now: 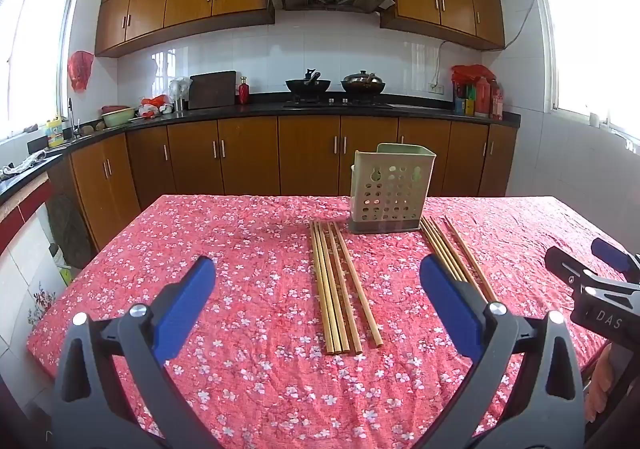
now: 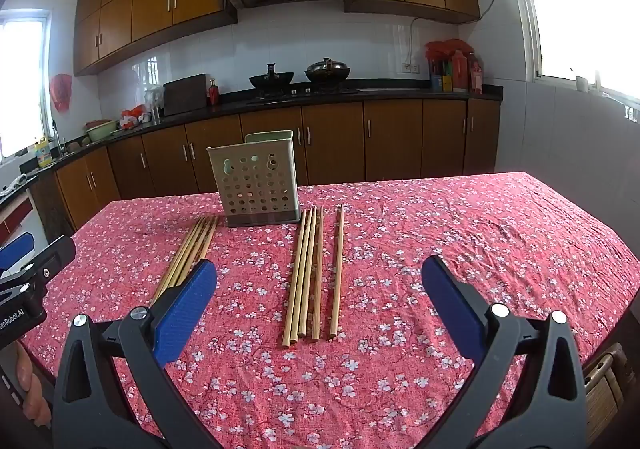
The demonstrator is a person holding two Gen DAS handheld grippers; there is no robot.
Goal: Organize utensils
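Standing upright at the far side of the red flowered tablecloth is a pale green plastic holder with round holes, seen from the left wrist. I cannot tell if anything is inside it. A bunch of long bamboo chopsticks lies flat just in front of the holder, to its left. A second bunch of chopsticks lies to its right. The left gripper hangs above the cloth with its blue fingers wide apart, holding nothing.

From the right wrist, the holder stands between the two bunches. One bunch lies in front of the right gripper, with one stick a little apart. The other bunch lies to the left. This gripper's blue fingers are wide apart too, with nothing between them.
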